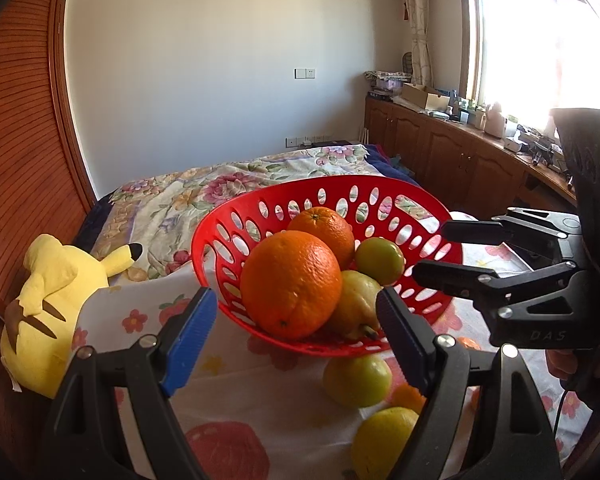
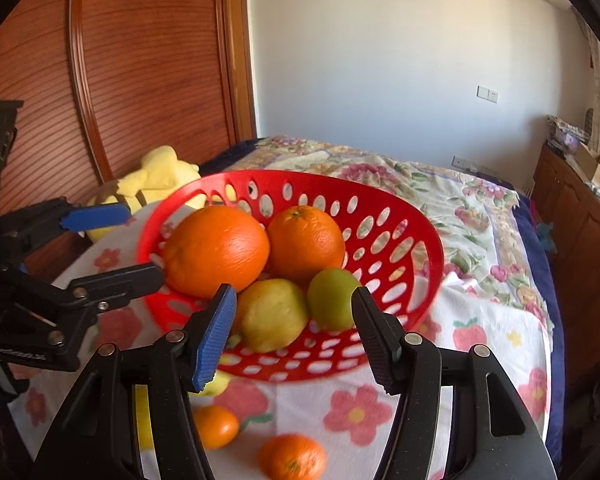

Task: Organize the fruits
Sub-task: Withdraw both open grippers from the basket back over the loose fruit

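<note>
Fruit still loose on the tablecloth sits just in front of the red basket, below both tools. I see my right gripper spread and empty, with two small oranges, and, directly beneath its fingers. My left gripper is also spread, holding nothing, above a green fruit and a yellow fruit. I judge each gripper nearest its own pair; the approach is downward, toward me.
</note>
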`<state>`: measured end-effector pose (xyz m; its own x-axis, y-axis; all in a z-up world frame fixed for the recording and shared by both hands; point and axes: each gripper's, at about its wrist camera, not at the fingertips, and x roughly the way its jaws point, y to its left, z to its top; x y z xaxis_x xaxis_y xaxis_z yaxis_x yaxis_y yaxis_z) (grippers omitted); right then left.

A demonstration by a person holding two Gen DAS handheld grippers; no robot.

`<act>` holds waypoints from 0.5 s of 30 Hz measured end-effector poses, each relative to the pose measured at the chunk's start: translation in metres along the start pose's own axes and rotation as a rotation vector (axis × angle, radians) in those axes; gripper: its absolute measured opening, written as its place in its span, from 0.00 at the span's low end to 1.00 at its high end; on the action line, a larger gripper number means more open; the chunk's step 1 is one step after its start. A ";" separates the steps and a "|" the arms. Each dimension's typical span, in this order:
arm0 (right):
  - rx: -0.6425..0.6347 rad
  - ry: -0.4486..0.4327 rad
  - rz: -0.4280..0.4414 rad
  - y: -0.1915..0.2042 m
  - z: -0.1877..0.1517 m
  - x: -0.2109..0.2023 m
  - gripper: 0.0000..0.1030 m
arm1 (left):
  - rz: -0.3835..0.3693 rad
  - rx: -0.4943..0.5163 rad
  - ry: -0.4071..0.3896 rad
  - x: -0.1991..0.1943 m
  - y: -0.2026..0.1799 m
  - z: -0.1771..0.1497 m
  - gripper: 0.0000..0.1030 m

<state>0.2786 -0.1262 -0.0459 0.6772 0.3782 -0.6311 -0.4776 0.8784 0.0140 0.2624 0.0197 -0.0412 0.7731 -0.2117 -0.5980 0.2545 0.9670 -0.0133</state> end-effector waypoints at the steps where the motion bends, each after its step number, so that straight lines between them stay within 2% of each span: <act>1: 0.004 -0.005 0.000 0.002 -0.003 -0.006 0.60 | -0.002 -0.001 -0.004 -0.005 -0.001 -0.002 0.80; 8: 0.025 -0.028 -0.003 0.017 -0.028 -0.043 0.61 | -0.009 -0.019 -0.027 -0.033 -0.008 -0.026 0.80; 15: 0.044 -0.016 -0.015 0.034 -0.060 -0.061 0.61 | -0.036 -0.049 -0.037 -0.051 -0.018 -0.064 0.80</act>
<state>0.1872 -0.1371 -0.0535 0.6928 0.3693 -0.6194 -0.4424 0.8959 0.0392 0.1812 0.0223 -0.0622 0.7853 -0.2504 -0.5662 0.2543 0.9643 -0.0737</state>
